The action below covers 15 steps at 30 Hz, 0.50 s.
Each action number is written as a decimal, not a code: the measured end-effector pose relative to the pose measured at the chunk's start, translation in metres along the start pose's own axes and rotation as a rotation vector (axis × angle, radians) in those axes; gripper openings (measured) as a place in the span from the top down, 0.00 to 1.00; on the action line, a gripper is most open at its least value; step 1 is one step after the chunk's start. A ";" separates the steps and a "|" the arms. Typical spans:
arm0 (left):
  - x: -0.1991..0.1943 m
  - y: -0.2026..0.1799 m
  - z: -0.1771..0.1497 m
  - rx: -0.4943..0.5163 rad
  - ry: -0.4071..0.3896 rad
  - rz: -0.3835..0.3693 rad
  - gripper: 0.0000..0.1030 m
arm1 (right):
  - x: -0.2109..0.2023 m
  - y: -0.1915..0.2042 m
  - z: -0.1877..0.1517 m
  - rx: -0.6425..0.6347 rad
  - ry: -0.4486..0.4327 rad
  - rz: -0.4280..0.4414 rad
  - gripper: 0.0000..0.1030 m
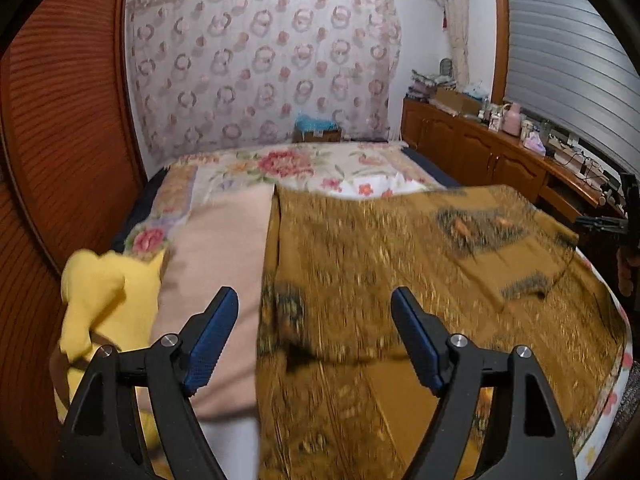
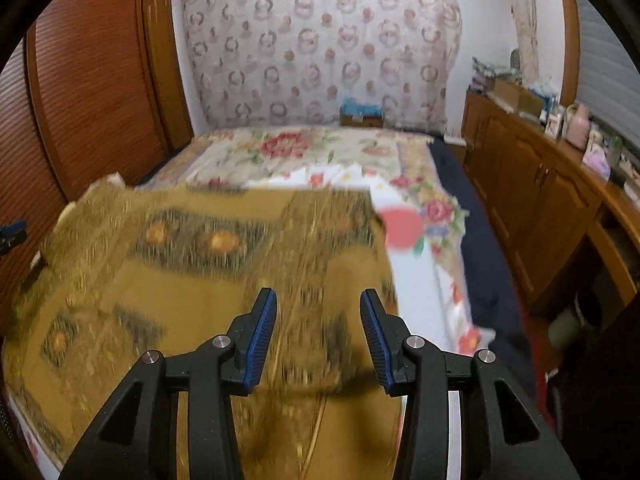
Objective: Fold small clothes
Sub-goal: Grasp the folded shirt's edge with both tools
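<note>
A mustard-brown patterned garment (image 1: 400, 280) lies spread flat on the bed; it also shows in the right wrist view (image 2: 208, 280). Both views are motion-blurred. My left gripper (image 1: 314, 312) is open and empty, hovering above the garment's left part near its edge with a beige cloth (image 1: 224, 248). My right gripper (image 2: 318, 312) is open and empty above the garment's right part. A yellow garment (image 1: 104, 292) lies bunched at the bed's left side. The other gripper (image 1: 624, 224) shows dimly at the right edge of the left wrist view.
The bed carries a floral sheet (image 1: 304, 168), which also shows in the right wrist view (image 2: 304, 148). A wooden wardrobe (image 1: 60, 120) stands on the left. A wooden sideboard (image 2: 540, 184) with clutter runs along the right. A cardboard box (image 1: 318, 133) sits beyond the bed.
</note>
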State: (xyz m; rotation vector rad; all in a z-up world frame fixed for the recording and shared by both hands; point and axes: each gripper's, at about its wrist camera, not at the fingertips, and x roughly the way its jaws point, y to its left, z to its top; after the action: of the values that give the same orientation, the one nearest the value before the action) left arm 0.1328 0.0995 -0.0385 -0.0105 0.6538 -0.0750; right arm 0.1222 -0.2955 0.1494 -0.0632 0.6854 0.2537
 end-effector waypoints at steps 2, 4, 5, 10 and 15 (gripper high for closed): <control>0.001 0.000 -0.007 -0.003 0.023 0.000 0.23 | 0.006 -0.008 0.004 -0.001 0.027 -0.009 0.56; -0.001 0.000 -0.014 -0.004 0.033 0.003 0.23 | 0.009 -0.012 0.006 0.013 0.051 -0.032 0.56; -0.001 0.002 -0.016 -0.006 0.036 0.001 0.23 | 0.006 -0.014 0.004 0.019 0.056 -0.041 0.56; 0.000 0.000 -0.022 -0.007 0.057 -0.007 0.23 | -0.006 -0.024 0.011 0.056 0.060 -0.064 0.56; 0.002 -0.002 -0.023 0.006 0.061 -0.014 0.40 | -0.005 -0.029 0.020 0.086 0.079 -0.057 0.56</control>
State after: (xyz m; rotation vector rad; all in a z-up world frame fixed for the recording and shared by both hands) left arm 0.1201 0.0977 -0.0576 -0.0069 0.7146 -0.0914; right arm 0.1385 -0.3213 0.1672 -0.0106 0.7715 0.1677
